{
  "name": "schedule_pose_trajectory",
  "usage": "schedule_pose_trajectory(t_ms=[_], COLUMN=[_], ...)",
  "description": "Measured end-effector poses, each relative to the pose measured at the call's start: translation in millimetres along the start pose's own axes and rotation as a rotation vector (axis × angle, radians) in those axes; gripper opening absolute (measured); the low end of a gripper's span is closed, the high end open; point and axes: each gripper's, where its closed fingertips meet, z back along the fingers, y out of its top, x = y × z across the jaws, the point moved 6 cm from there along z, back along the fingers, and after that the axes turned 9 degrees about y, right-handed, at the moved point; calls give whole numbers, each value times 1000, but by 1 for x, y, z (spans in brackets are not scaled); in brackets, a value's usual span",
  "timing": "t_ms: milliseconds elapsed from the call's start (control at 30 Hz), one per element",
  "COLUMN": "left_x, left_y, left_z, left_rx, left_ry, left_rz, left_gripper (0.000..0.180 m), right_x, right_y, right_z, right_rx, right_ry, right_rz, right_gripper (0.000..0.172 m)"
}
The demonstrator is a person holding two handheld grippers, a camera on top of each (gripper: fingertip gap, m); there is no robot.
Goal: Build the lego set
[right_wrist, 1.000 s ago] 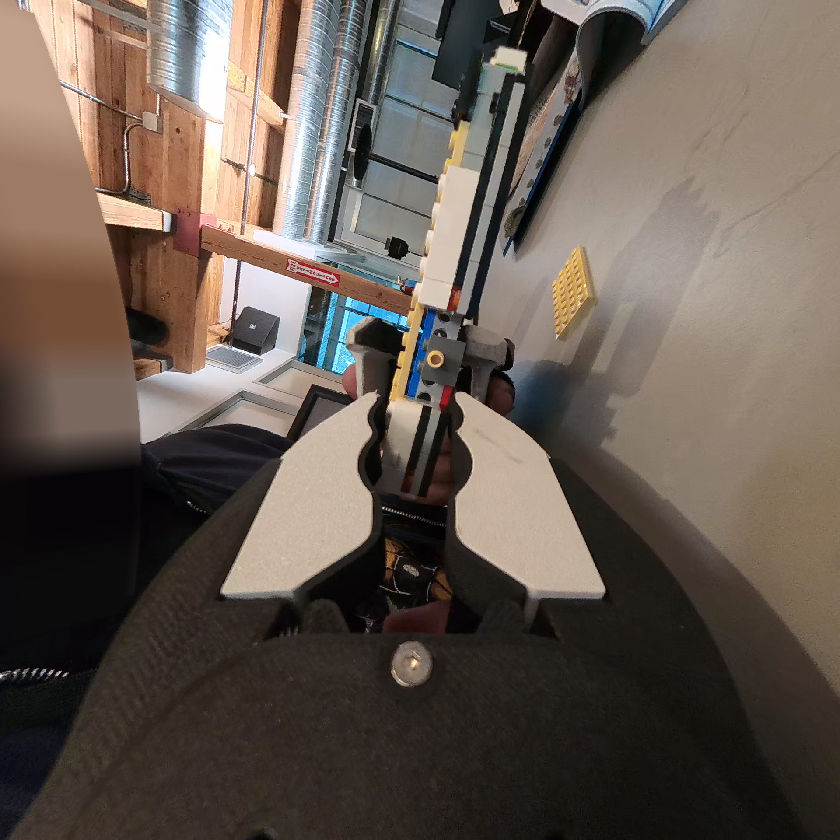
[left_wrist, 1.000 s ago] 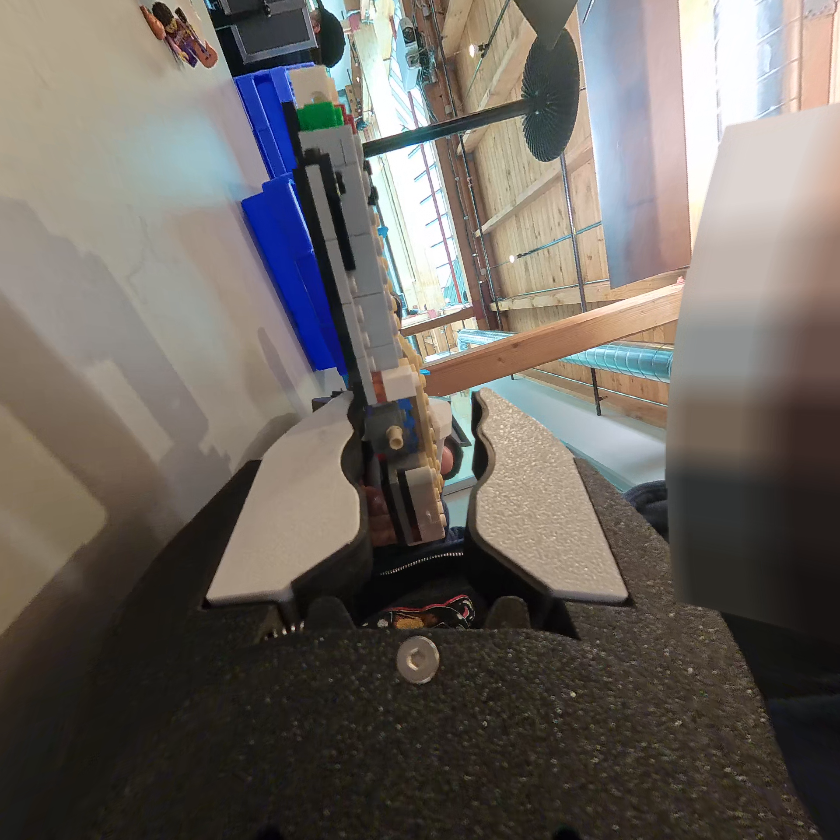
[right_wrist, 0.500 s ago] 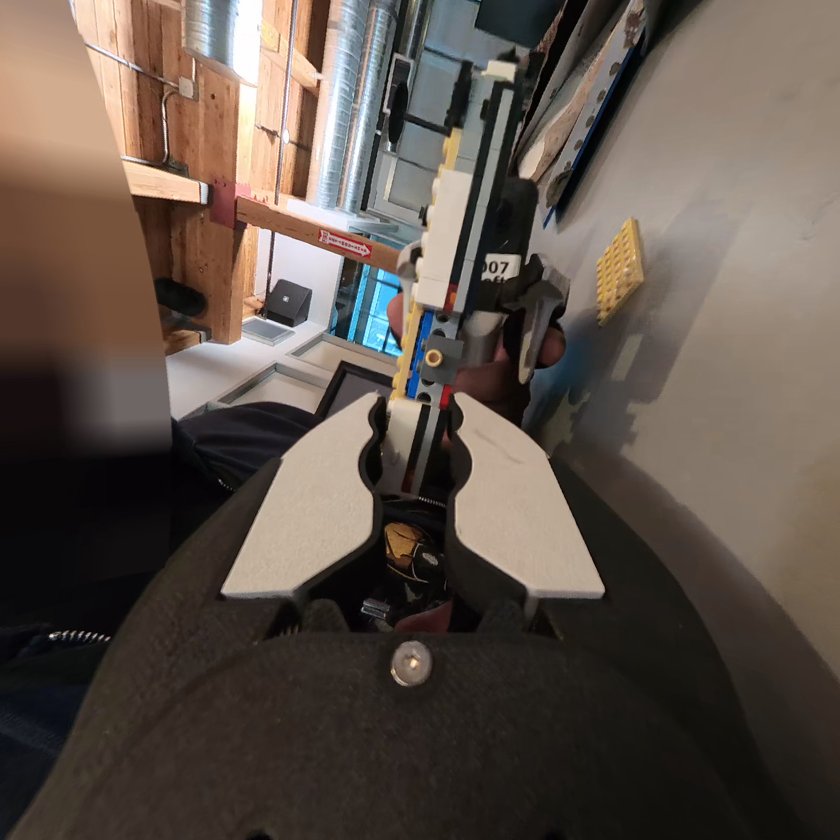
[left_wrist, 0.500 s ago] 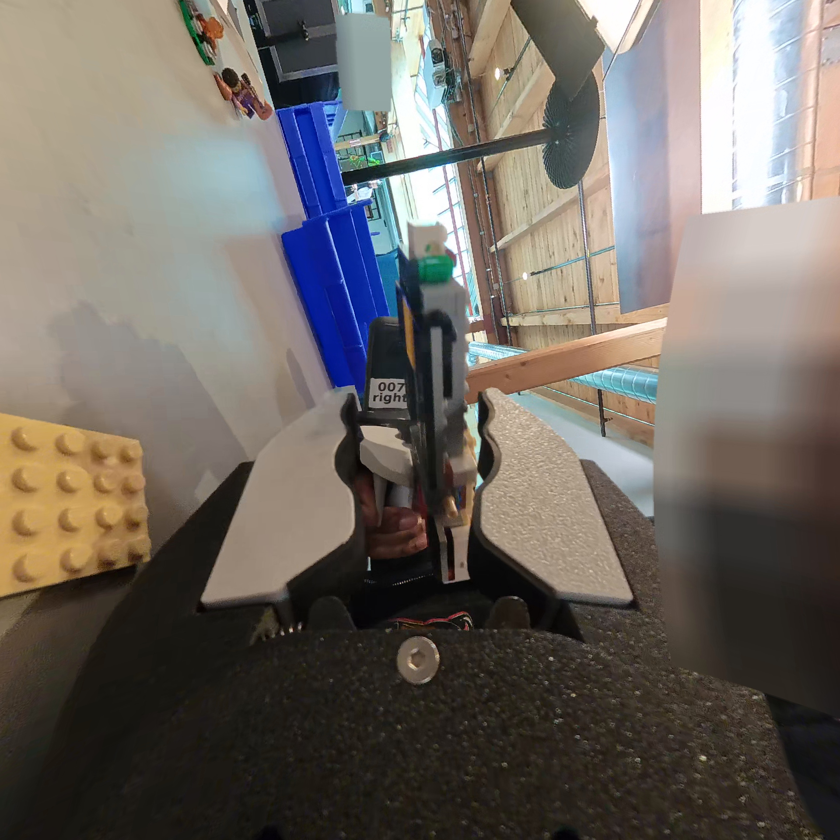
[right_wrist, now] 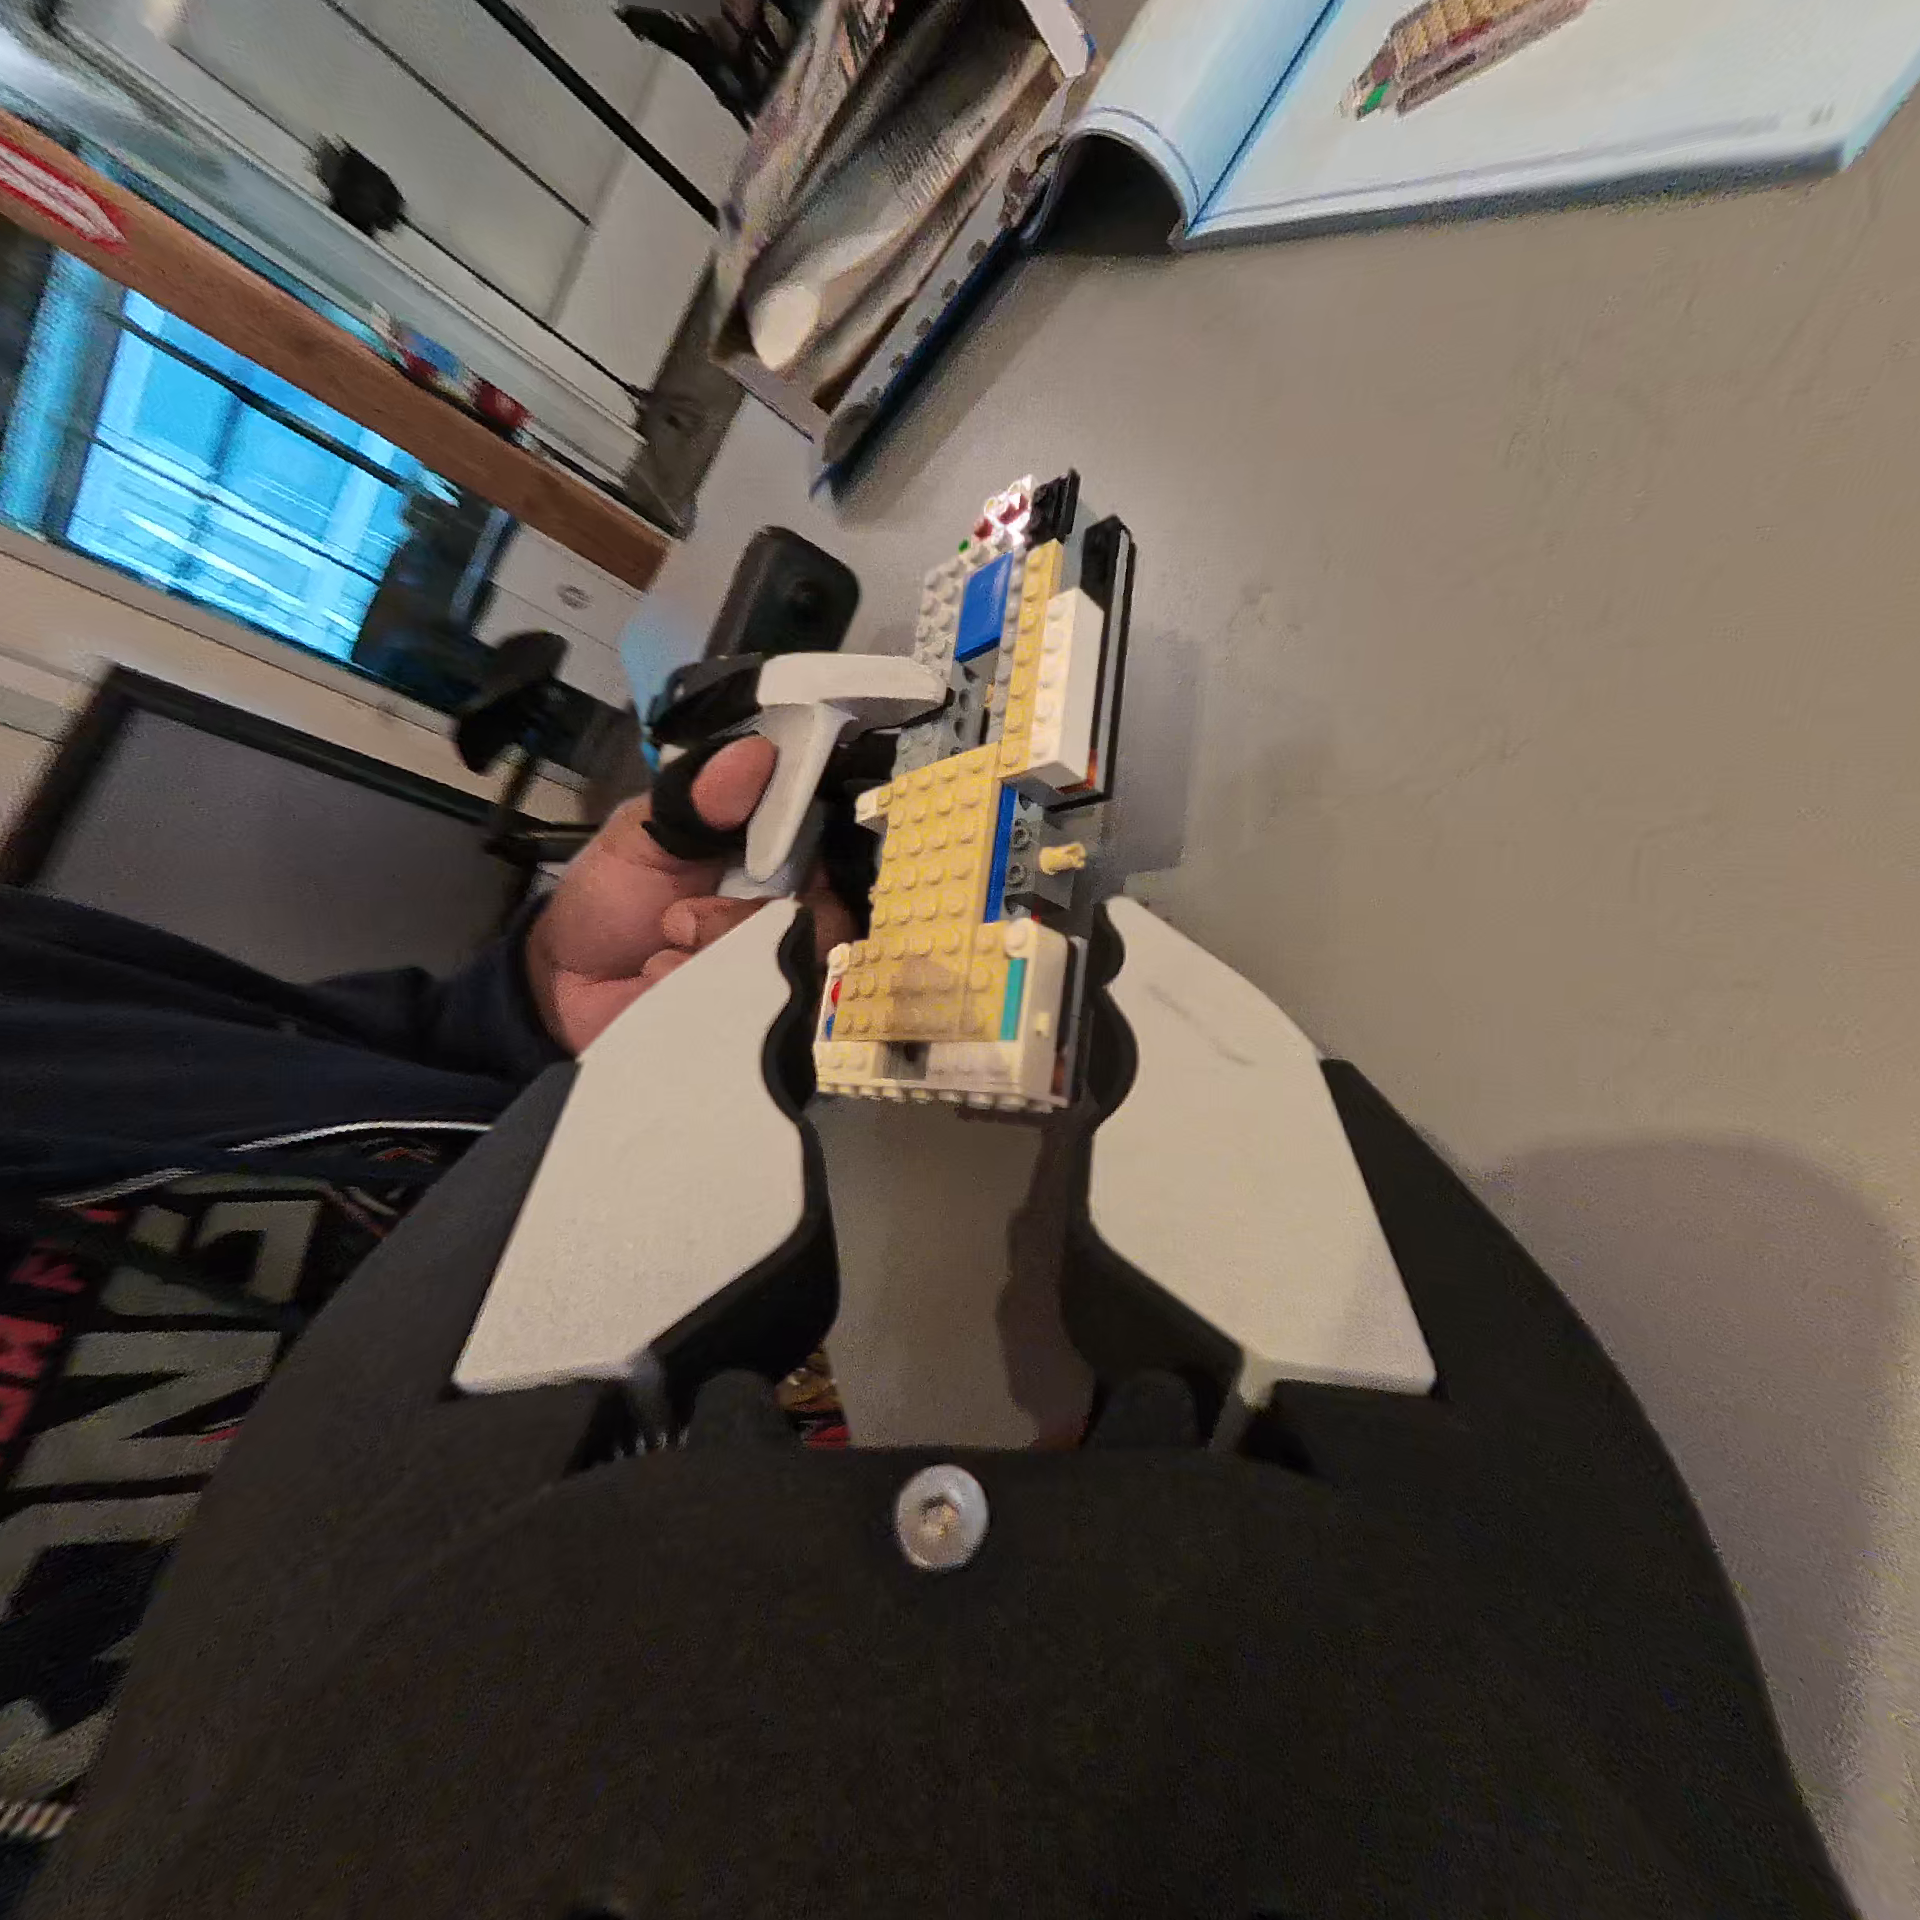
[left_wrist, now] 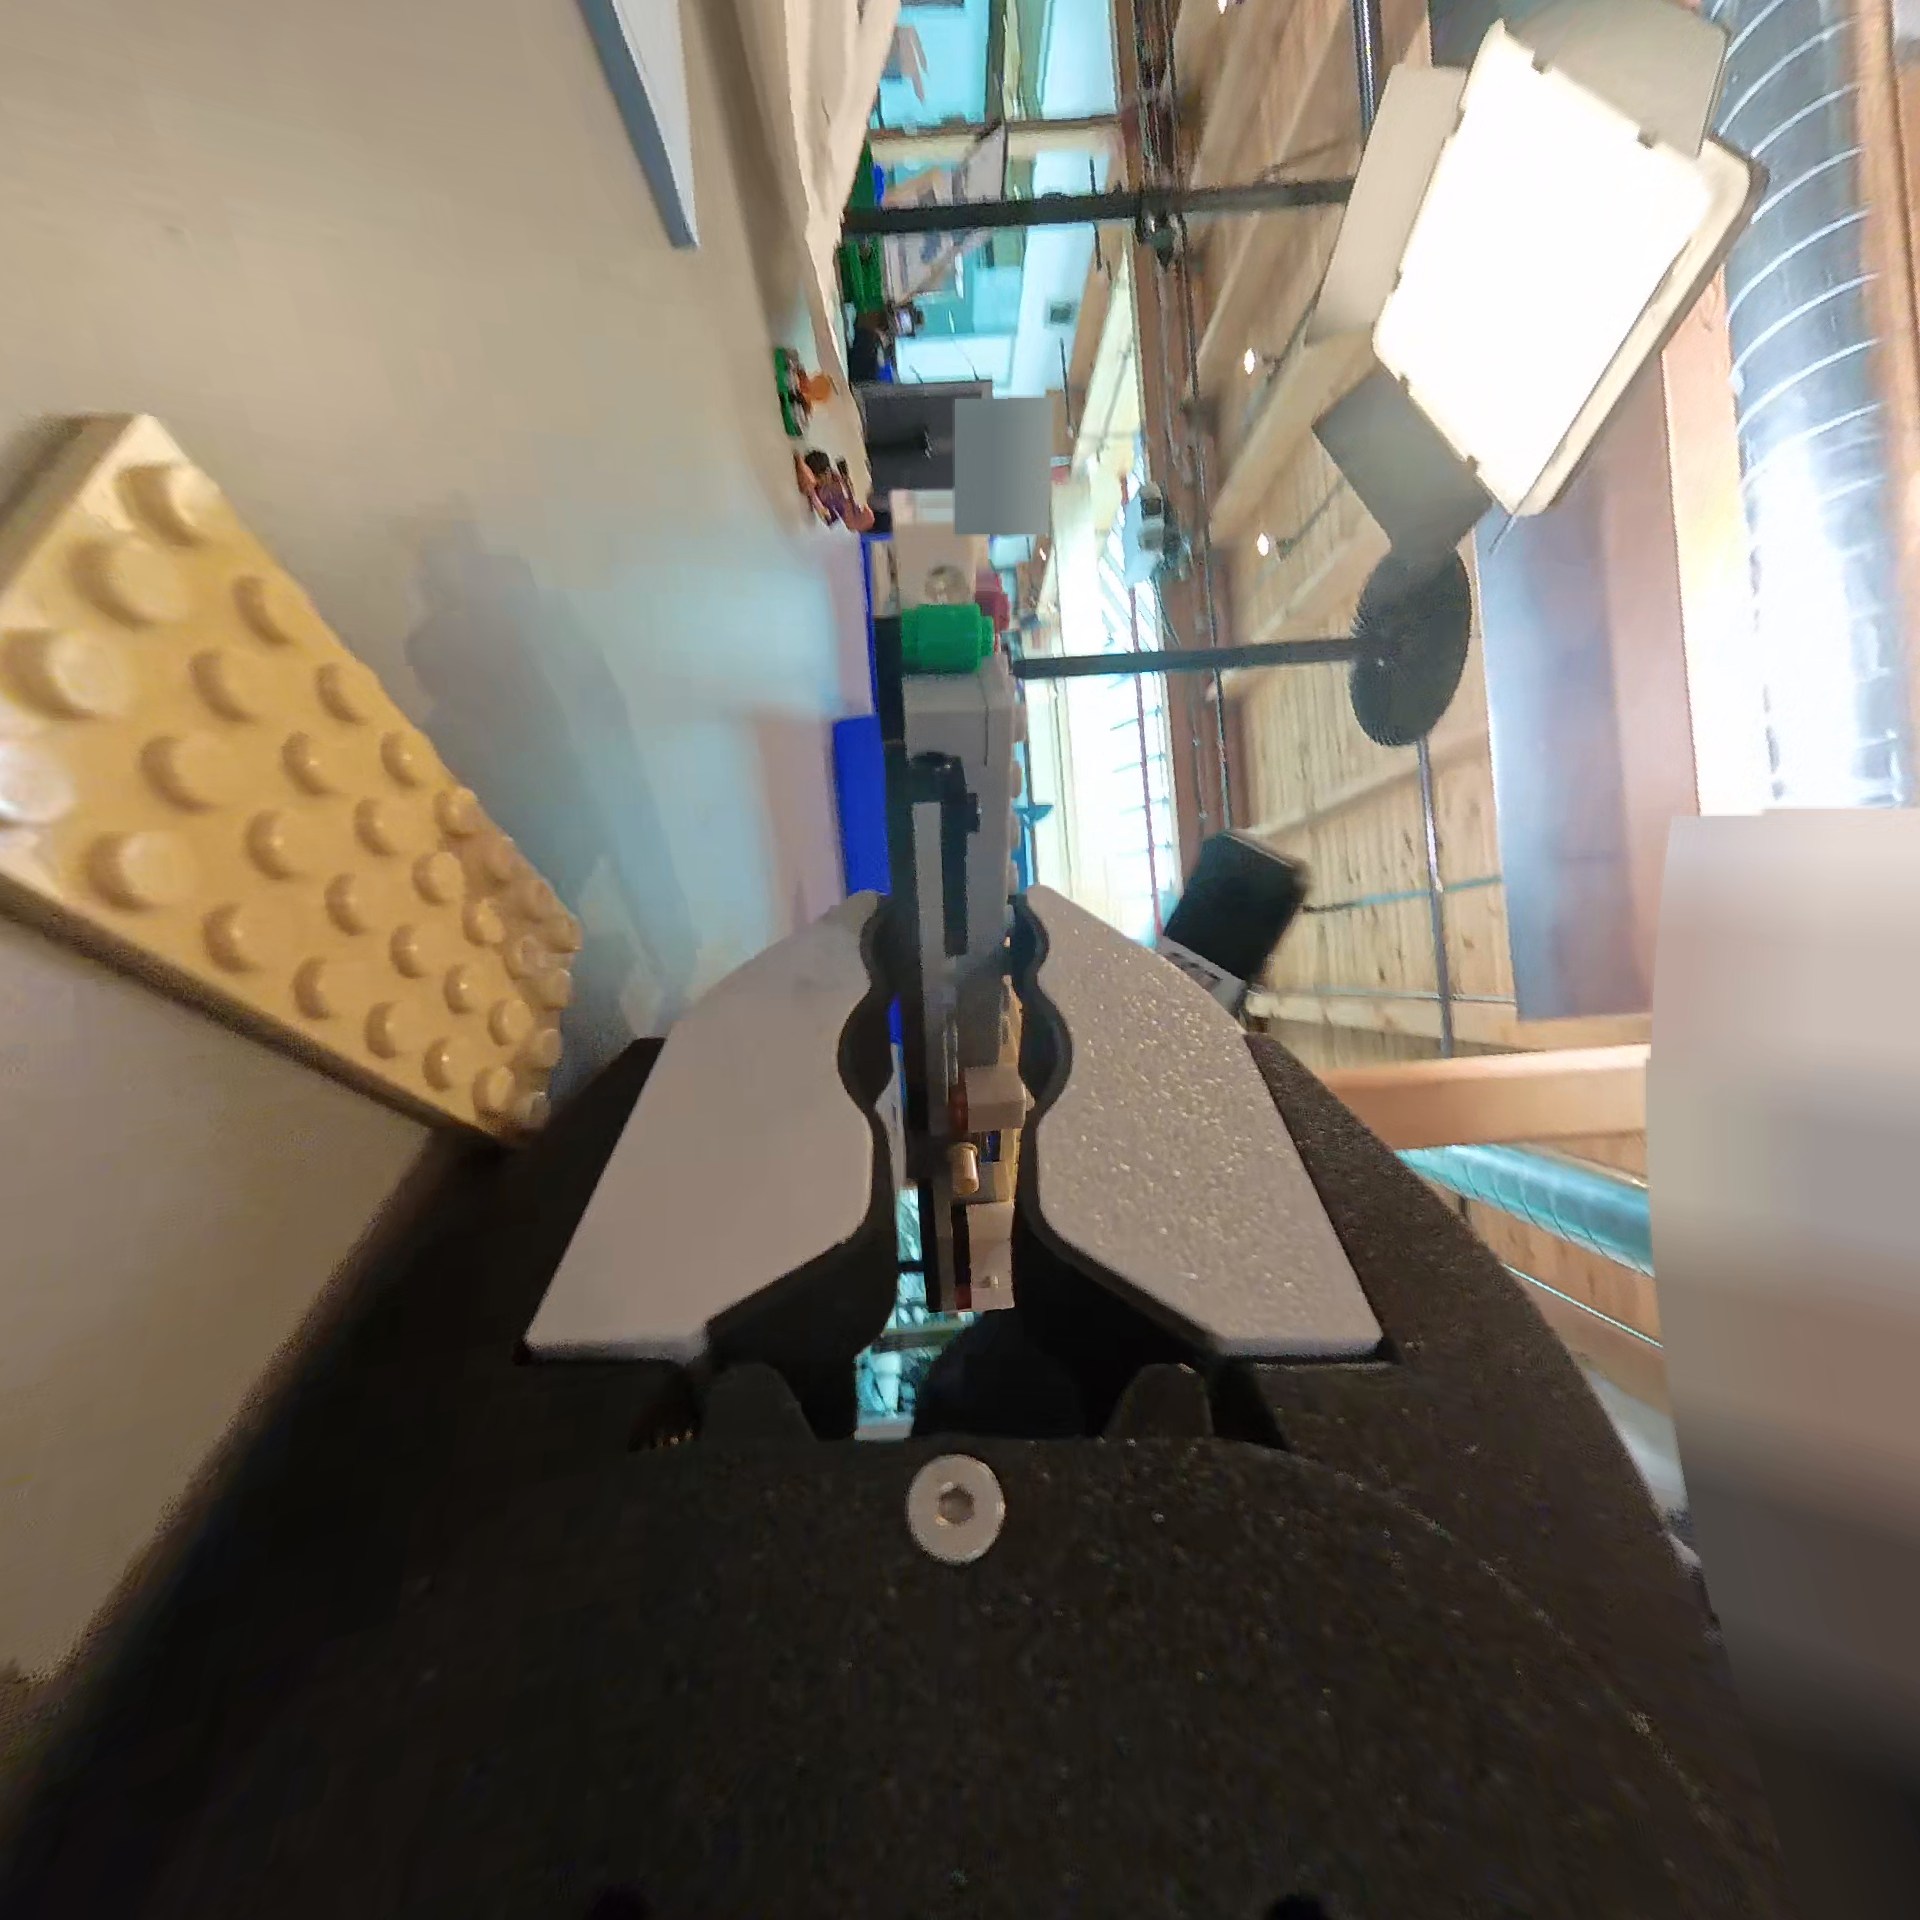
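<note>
The brick model (right_wrist: 987, 831) stands above the worktop (right_wrist: 1558, 727), its near end between the right gripper's (right_wrist: 951, 997) fingers. The left gripper (left_wrist: 951, 935) clamps the model (left_wrist: 956, 883) edge-on from its other side. An open booklet (right_wrist: 1507, 114) lies on the worktop beyond the model. A studded plate (left_wrist: 260, 779) lies on the worktop beside it.

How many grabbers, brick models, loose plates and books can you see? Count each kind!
Grippers: 2, the left gripper and the right gripper
Brick model: 1
Loose tan plate: 1
Open booklet: 1
Total: 5
</note>
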Motion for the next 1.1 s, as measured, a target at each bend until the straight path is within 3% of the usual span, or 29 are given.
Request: schedule_pose_trajectory(t_ms=[167, 367, 1000, 1100], left_x=[1, 2, -2, -2], left_y=[-2, -2, 4, 6], left_z=[2, 8, 18, 19], left_rx=[93, 124, 179, 178], left_ry=[64, 76, 101, 92], left_rz=[-58, -67, -56, -51], left_gripper=[20, 20, 20, 20], right_x=[-15, -13, -13, -14], right_y=[5, 3, 7, 10], right_z=[-27, -49, -71, -71], right_rx=[-224, -377, -460, -438], right_ry=[-182, -322, -417, -392], right_rz=[228, 353, 456, 453], right_gripper=[58, 52, 42, 34])
